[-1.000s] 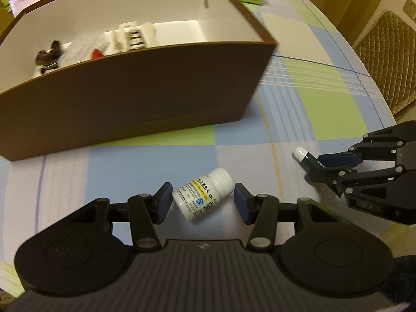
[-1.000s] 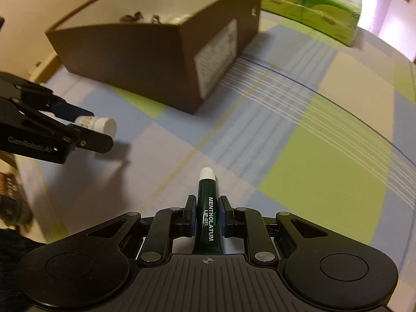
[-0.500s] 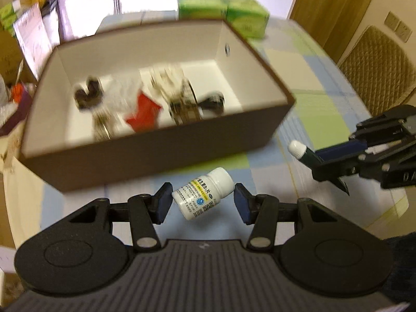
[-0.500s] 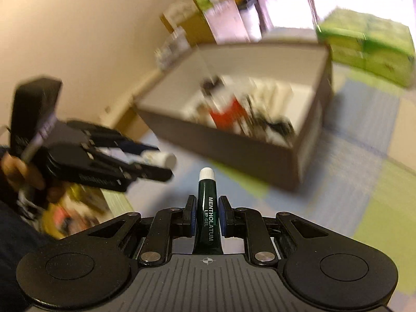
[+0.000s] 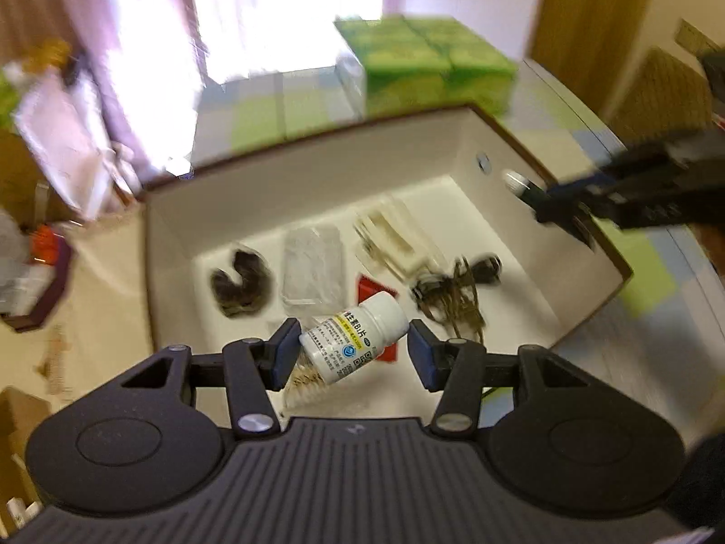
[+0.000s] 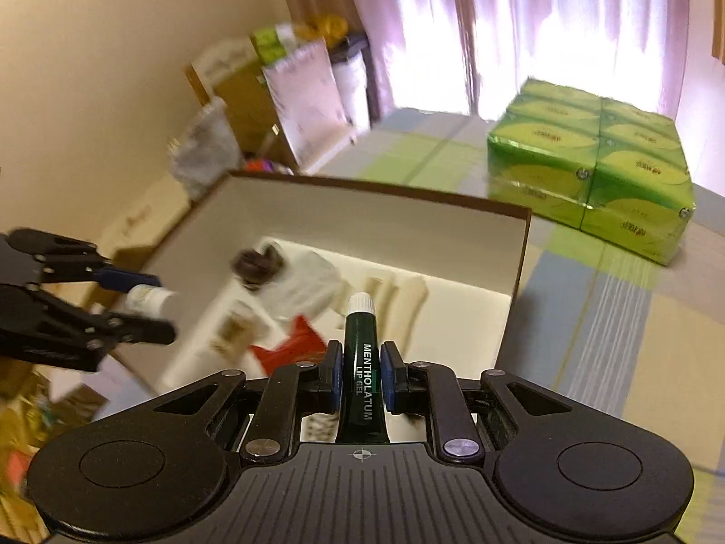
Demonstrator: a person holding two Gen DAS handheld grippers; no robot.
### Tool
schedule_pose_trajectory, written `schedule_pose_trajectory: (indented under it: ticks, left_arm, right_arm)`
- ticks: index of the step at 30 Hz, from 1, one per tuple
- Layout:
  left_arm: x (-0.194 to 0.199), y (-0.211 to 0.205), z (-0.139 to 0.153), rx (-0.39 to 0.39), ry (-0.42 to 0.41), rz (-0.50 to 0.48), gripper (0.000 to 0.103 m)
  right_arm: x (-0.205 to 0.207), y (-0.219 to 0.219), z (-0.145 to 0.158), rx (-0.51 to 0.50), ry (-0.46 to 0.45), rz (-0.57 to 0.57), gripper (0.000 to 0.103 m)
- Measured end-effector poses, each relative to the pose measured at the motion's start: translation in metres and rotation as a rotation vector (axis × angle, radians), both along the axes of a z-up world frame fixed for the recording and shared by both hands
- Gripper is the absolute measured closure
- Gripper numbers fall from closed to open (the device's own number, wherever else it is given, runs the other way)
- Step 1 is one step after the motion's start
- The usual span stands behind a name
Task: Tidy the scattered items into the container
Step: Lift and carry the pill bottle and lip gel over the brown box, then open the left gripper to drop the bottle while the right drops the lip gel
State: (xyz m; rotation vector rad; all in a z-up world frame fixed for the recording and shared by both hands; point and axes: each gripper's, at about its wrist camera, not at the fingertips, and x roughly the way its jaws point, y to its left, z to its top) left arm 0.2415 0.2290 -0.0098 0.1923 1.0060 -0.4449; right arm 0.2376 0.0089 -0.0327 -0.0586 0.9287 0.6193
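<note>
The brown box (image 5: 317, 181) with white inner walls lies below both grippers. Inside it are a dark hair clip (image 5: 240, 283), a clear bag (image 5: 312, 267), a red piece (image 5: 374, 288), a white packet (image 5: 389, 238) and a dark cord (image 5: 453, 290). My left gripper (image 5: 353, 351) is shut on a white pill bottle (image 5: 358, 337), held slantwise over the box's near side. My right gripper (image 6: 360, 376) is shut on a dark green lip gel tube (image 6: 360, 340), white cap forward, above the box's right end (image 6: 521, 263). From the right wrist, the left gripper (image 6: 154, 306) shows with the bottle (image 6: 149, 299).
A stack of green tissue packs (image 6: 589, 172) stands on the checked tablecloth (image 6: 611, 317) beyond the box. A woven chair (image 5: 661, 90) is at the right. Cardboard boxes and bags (image 6: 281, 90) crowd the floor left of the table, under bright curtains.
Both grippers rose from the tablecloth and moved forward over the open box, each still holding its item. The view now looks down into the box.
</note>
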Motion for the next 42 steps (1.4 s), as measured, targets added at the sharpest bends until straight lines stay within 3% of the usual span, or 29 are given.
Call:
schedule_pose_trajectory:
  ticks: [7, 15, 23, 29, 40, 41, 42]
  left_arm:
    - [0.041, 0.011, -0.050, 0.001, 0.265, -0.004, 0.057]
    - [0.048, 0.002, -0.087, 0.062, 0.388, -0.046, 0.057]
    - [0.051, -0.003, -0.089, 0.028, 0.383, -0.030, 0.044]
    - [0.046, -0.003, -0.078, 0.051, 0.317, -0.015, 0.036]
    - [0.028, 0.001, -0.045, 0.074, 0.161, 0.041, 0.026]
    - [0.025, 0.000, -0.041, 0.075, 0.144, 0.047, 0.025]
    - [0.023, -0.001, -0.037, 0.074, 0.130, 0.053, 0.025]
  right_arm:
    - [0.022, 0.011, -0.033, -0.148, 0.033, 0.046, 0.083]
    - [0.029, 0.027, -0.055, -0.328, -0.010, 0.173, 0.083]
    - [0.034, 0.037, -0.066, -0.419, -0.022, 0.211, 0.083]
    - [0.029, 0.043, -0.069, -0.463, -0.062, 0.246, 0.083]
    - [-0.002, 0.028, -0.040, -0.348, -0.107, 0.247, 0.081]
    - [-0.007, 0.026, -0.036, -0.337, -0.114, 0.243, 0.052]
    - [-0.014, 0.024, -0.032, -0.328, -0.134, 0.231, 0.005]
